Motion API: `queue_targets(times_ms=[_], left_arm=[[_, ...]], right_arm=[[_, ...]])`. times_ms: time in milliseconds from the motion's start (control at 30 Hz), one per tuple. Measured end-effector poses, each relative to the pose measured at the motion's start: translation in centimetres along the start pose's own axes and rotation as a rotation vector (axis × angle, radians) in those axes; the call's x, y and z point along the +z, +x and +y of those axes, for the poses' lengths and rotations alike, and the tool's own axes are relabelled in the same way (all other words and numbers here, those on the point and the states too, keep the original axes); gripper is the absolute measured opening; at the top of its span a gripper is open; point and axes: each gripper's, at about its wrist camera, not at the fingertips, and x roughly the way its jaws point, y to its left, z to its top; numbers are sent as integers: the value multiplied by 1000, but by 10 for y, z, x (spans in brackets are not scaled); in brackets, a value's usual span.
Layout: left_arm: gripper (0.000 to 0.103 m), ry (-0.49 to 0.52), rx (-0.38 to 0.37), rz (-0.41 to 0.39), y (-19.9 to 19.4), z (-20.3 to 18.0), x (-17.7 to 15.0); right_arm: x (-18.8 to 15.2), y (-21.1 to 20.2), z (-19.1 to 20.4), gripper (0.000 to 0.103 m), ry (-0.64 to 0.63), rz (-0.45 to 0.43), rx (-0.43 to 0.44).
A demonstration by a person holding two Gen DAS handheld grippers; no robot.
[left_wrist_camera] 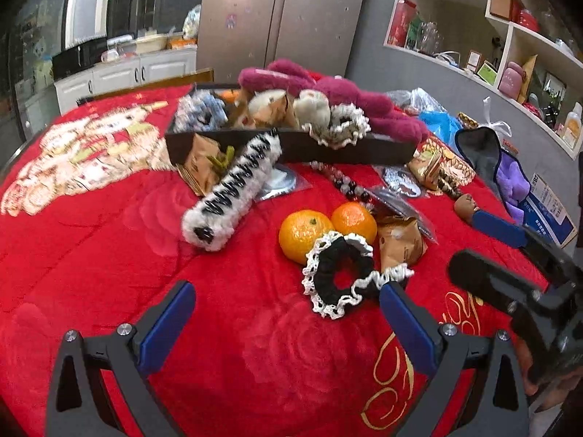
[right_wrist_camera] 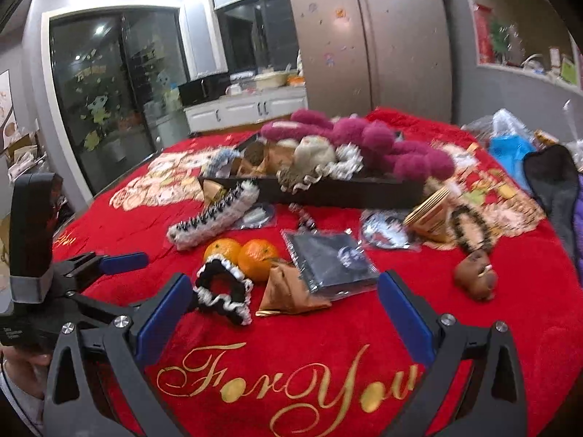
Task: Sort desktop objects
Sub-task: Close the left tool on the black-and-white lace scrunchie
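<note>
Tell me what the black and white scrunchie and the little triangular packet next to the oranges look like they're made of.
Black scrunchie: soft matte gathered fabric, probably velvet, edged in white lace; its ruffled, crinkled rim suggests this. Triangular packet: tan kraft-like paper or film with a dull sheen, sharp folds and a flat sealed edge; which one is unclear.

A black scrunchie (left_wrist_camera: 340, 275) with white lace trim lay flat on the red surface (left_wrist_camera: 109, 255), touching two oranges (left_wrist_camera: 305, 233), beside a brown paper packet (left_wrist_camera: 399, 242) and a fuzzy black-and-white hair claw (left_wrist_camera: 233, 191).
</note>
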Motion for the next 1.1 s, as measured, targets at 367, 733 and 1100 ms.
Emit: queue_targets(times_ms=[367,733,1100], left_arm=[[103,27,-5,86,20,-7,1],[103,97,79,122,30,-19,-2],[49,21,80,59,15,-5,-1]], right_arm=[[0,37,-18,102,126,117,76],[0,58,-18,85,148,191,51],[-1,55,-21,45,166,170,35]])
